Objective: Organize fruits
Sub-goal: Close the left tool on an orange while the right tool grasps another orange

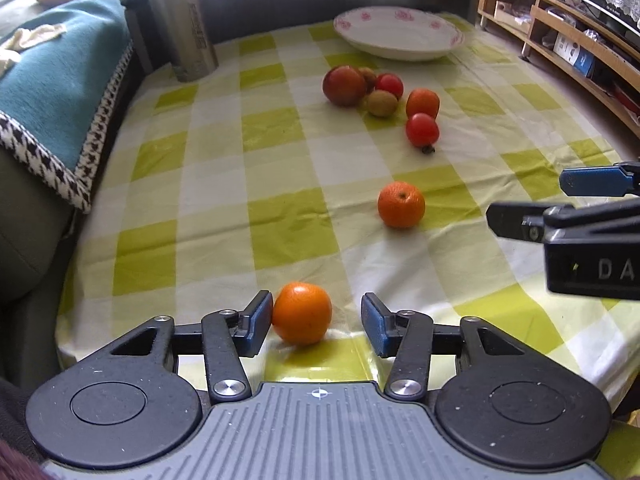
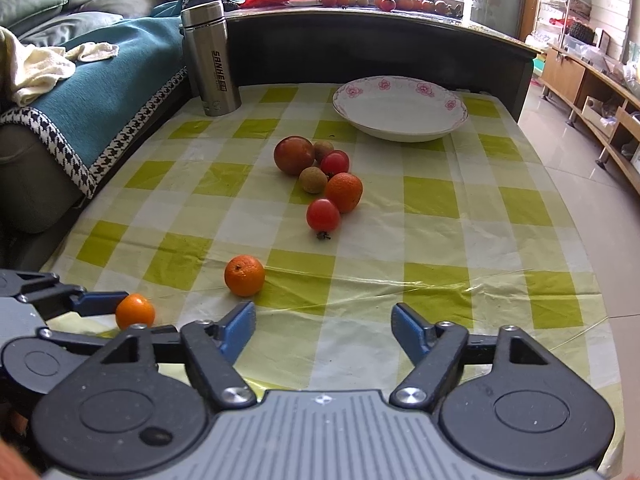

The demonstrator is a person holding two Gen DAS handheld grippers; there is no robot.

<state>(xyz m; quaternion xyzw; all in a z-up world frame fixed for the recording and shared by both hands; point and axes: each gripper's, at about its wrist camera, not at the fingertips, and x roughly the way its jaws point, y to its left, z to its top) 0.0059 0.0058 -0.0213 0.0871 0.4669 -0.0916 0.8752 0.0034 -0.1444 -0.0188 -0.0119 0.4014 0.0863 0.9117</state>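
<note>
From my remote station: the surface (image 2: 432, 200), under a yellow-green checked cloth, fills both views, with a sofa (image 2: 36, 168) draped in a teal blanket (image 2: 116, 92) along its left side. At the far end sits a white plate (image 2: 400, 120) with pink flowers on its rim, holding nothing, and to its left a steel flask (image 2: 210, 60) stands upright.

My right tongs (image 2: 323, 330) hover spread wide above the near edge of the cloth, gripping nothing. My left tongs (image 1: 316, 322) are also spread, set around a small orange (image 1: 302, 312) at the near edge; the left pad (image 1: 256, 322) looks to be touching the fruit, while the right pad stands clear of it.

A second orange (image 2: 244, 275) lies alone just ahead of the right tongs. Mid-cloth, short of the plate, the remaining fruit huddles together: a large reddish apple (image 2: 294, 155), a third orange (image 2: 344, 192), two red tomatoes (image 2: 323, 215) and two small brownish fruits (image 2: 313, 179). A tiny dark stem (image 2: 323, 235) lies just beside the nearer tomato.
</note>
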